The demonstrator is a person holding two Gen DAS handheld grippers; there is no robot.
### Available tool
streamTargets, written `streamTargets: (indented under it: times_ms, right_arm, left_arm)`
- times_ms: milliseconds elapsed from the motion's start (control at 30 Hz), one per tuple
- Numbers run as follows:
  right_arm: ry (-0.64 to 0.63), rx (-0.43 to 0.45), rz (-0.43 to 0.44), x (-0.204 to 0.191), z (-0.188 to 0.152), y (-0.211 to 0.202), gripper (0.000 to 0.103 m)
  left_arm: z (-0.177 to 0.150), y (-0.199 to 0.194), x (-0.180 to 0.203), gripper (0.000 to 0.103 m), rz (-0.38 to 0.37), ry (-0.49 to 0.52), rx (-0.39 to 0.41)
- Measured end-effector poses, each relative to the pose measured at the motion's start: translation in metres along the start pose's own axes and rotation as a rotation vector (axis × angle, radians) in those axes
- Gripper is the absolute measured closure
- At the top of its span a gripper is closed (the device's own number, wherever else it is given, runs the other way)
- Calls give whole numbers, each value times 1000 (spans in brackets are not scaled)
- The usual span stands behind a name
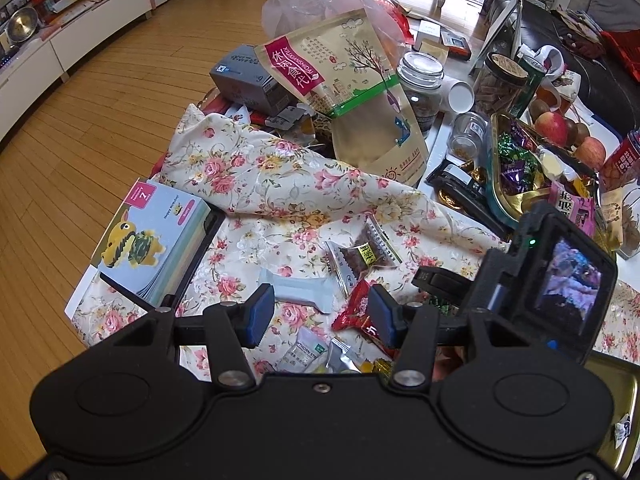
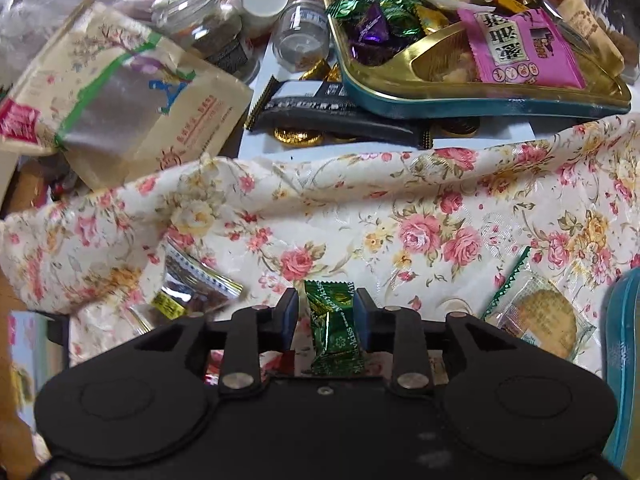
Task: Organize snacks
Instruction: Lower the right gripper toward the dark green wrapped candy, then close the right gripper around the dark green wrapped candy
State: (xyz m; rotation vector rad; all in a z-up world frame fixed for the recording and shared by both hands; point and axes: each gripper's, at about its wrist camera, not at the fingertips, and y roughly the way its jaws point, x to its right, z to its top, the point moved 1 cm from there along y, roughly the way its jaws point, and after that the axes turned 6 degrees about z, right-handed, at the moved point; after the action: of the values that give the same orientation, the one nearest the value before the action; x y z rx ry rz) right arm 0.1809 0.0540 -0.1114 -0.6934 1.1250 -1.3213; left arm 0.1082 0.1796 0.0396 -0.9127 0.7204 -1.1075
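Green candy [image 2: 335,326] — lower centre of frame, pinched at mid-body by right gripper [image 2: 326,312]; light, crinkly foil, slippery, best held across middle. Left gripper [image 1: 318,312] — spread wide, holding nothing.

Cream cloth [image 2: 360,216] with pink roses — green foil candy [image 2: 334,328], gold-and-teal tin [image 2: 460,96], pink packet [image 2: 516,48].

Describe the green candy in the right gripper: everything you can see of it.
The green candy is one wrapped piece in shiny green foil with gold print and white lettering that looks like "Merrykiss". It stands roughly upright between the blue pads of the right gripper, which press on its sides. Its crimped top edge flares above the fingertips and its lower end reaches back toward the gripper body. It is held above the floral tablecloth; whether it touches the cloth cannot be told.
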Motion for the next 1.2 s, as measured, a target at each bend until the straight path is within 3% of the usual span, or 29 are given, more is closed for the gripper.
streamTargets:
  times_ms: [167,333,533,767,900,1067,1133,1200]
  right_arm:
    - [-33,-8,-19,-8,-7,8,59]
    - [-77,4,14,-19,-14,13,29]
    - [-140,36,51,-31,-25,18,2]
    - [-107,58,78,-28,-25,21,0]
    - [-96,11,74,-26,-15,20,0]
    - [-131,4,-1,-26,-13,24,0]
    - [-211,-18,-63,-27,-16,29,0]
    - [-261,9,-66,-25,-20,29,0]
  left_arm:
    - [-1,2,1,45,5,5,-4]
    - [-2,6,4,45,7,9,-21]
    - [-3,7,7,45,19,18,-24]
    - [-4,10,9,45,26,25,-31]
    - [-3,9,10,45,28,28,-27]
    - [-3,9,8,45,33,21,-30]
    - [-3,10,7,45,35,14,-33]
    - [-3,11,7,45,36,14,-39]
